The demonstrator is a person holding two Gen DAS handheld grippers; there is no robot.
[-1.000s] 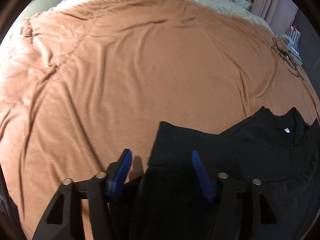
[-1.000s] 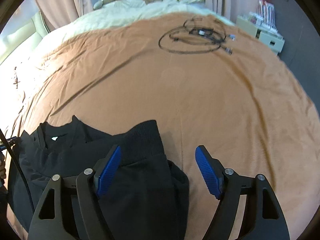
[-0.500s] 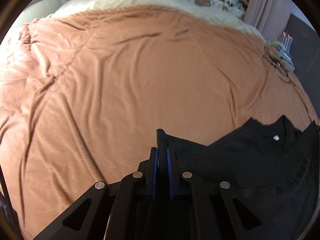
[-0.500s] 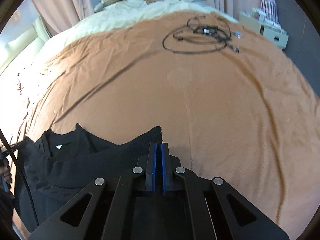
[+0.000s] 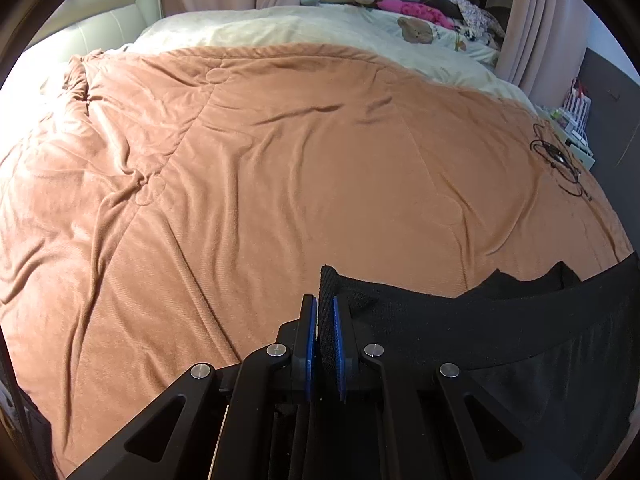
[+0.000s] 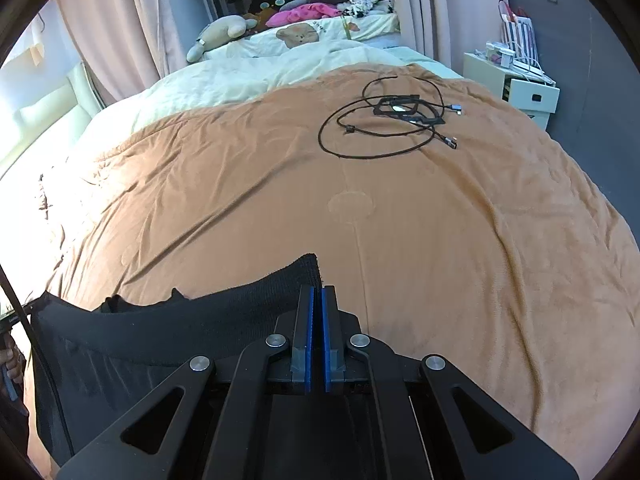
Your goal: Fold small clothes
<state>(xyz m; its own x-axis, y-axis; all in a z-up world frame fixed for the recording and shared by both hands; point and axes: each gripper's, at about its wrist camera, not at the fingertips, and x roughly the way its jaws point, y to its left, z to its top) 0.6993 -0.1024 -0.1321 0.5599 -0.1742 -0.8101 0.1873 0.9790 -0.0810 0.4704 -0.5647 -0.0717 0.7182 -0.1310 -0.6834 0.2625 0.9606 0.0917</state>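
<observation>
Pinching the black garment's (image 5: 460, 320) ribbed hem corners, left tongs (image 5: 325, 344) and right tongs (image 6: 317, 332) hold it over the bed (image 6: 440, 220), ready to carry it far-side for folding.

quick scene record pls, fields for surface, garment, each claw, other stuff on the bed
surface: brown blanket spread over a bed
garment: black garment, its ribbed hem stretched between the two claws
left claw: left claw shut on one hem corner
right claw: right claw shut on the other hem corner
other items: black cables coiled on the blanket's far right; plush toys beyond a cream cover
fold state: not yet folded over
</observation>
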